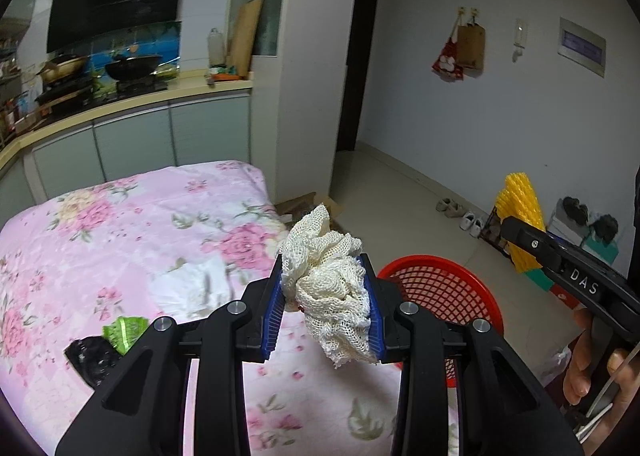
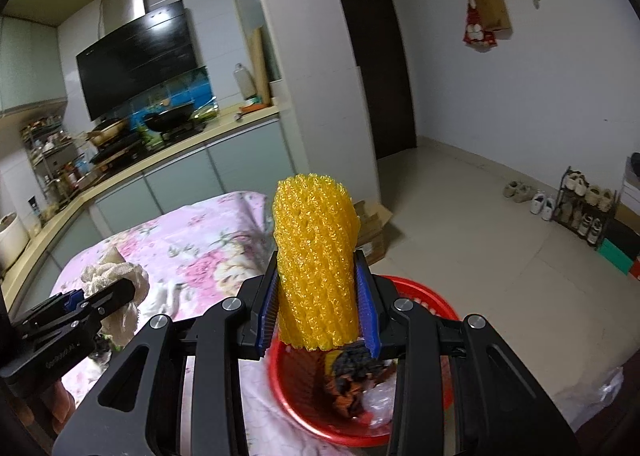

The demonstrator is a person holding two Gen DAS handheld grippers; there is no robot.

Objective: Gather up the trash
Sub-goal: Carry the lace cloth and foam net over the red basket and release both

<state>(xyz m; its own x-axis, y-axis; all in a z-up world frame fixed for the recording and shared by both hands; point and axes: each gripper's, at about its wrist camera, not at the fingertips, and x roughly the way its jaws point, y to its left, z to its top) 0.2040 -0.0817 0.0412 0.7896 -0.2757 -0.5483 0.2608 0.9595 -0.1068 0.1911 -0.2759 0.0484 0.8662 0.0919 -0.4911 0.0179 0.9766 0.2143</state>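
The left tongs clamp a crumpled white foam net over the floral-clothed surface, while the right tongs clamp a yellow foam net above the red basket.

Your left claw: matte black linkage arms, each pivot capped with a round silver screw head, fingers lined with blue ribbed pads. Right claw is the same build: black arms, silver pivot screws, blue ridged pads. From the left wrist view, your right claw's black body carries white lettering "DAS" and one small silver screw ahead of it. Your right hand wraps a black handle behind that body, with thin pale cables trailing below it.
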